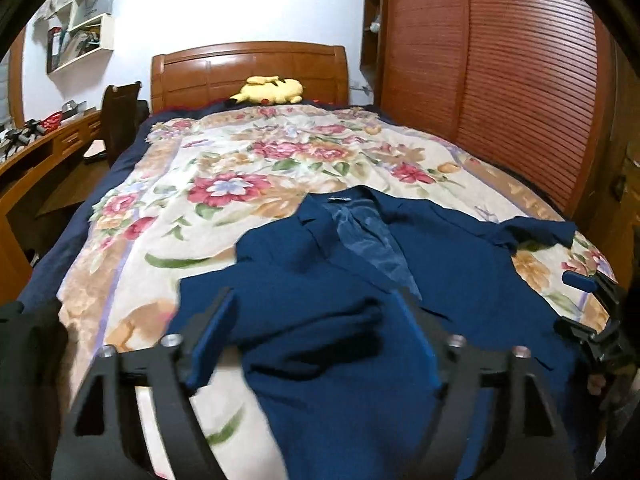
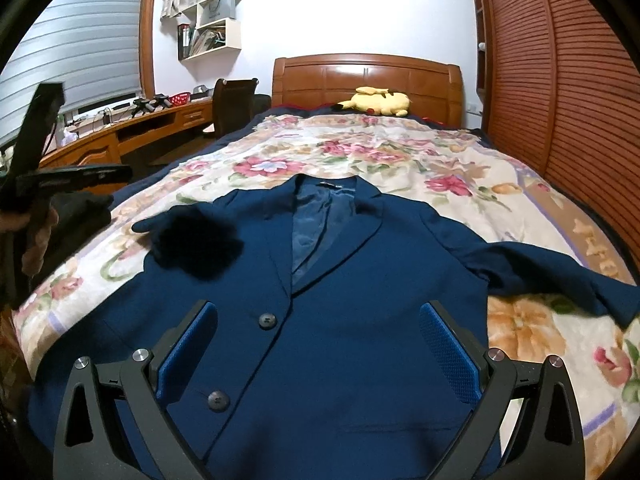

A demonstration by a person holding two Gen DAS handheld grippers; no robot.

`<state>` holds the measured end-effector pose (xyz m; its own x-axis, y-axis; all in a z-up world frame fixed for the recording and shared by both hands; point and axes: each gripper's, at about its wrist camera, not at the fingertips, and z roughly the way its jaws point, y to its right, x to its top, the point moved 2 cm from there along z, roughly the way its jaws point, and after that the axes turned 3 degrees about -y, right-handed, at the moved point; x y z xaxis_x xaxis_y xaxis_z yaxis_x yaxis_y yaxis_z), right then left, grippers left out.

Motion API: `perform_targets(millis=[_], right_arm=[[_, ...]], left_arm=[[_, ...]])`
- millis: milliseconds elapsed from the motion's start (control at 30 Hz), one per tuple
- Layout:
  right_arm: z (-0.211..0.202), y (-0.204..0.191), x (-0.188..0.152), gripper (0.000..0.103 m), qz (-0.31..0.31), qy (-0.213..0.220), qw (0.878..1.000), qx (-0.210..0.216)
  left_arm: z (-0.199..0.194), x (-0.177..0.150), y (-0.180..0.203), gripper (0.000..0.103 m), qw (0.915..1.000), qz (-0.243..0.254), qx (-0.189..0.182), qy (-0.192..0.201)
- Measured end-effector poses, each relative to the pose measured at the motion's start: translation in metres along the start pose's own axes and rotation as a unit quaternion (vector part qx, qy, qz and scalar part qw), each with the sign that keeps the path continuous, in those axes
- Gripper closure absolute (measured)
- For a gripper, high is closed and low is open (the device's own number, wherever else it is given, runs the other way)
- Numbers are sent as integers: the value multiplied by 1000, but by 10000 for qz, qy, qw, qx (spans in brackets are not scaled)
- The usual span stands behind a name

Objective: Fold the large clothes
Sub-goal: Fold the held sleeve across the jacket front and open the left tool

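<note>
Navy blazer [image 2: 320, 280] flat on floral blanket [image 2: 400, 152] — collar toward headboard [image 2: 366, 76].

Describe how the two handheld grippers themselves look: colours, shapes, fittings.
Both match. The left gripper and the right gripper each have two black fingers built as open triangular frames, joined by silver round-headed bolts. The inner faces carry flat blue pads with a fine dotted texture. No cables or markings show. Seen from the right wrist view, the left gripper's body is black and boxy, held beside a dark sleeve.
</note>
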<state>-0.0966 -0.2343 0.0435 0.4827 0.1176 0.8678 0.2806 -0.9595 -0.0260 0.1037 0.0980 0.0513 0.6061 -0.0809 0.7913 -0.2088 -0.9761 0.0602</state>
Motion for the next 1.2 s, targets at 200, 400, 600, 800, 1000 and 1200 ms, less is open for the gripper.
perform_targets(millis=[200,400,600,800,1000,1200], right_arm=[[9,1,7,2,-24,26,9999,97],[25,-2,10,2,-121,-41,9997,206],[48,-10,18,2,-328,-157,9989,296],[57,-13,18,2,-472,-251,9978,389],[59,-4,15,2,-348,-336,9976,487],[46,2,15,2,-278,-306,9983,412]], left_arm=[[14,-14,-42,23,9988,-312,323,-182],[50,-32,-81,23,9958,-581,525,-480],[85,-48,-111,23,9896,-991,785,-682],[109,-58,-130,23,9834,-1396,536,-1024],[136,-63,-136,23,9758,-1467,641,-1488],[144,-60,-131,67,9758,-1484,377,-1564]])
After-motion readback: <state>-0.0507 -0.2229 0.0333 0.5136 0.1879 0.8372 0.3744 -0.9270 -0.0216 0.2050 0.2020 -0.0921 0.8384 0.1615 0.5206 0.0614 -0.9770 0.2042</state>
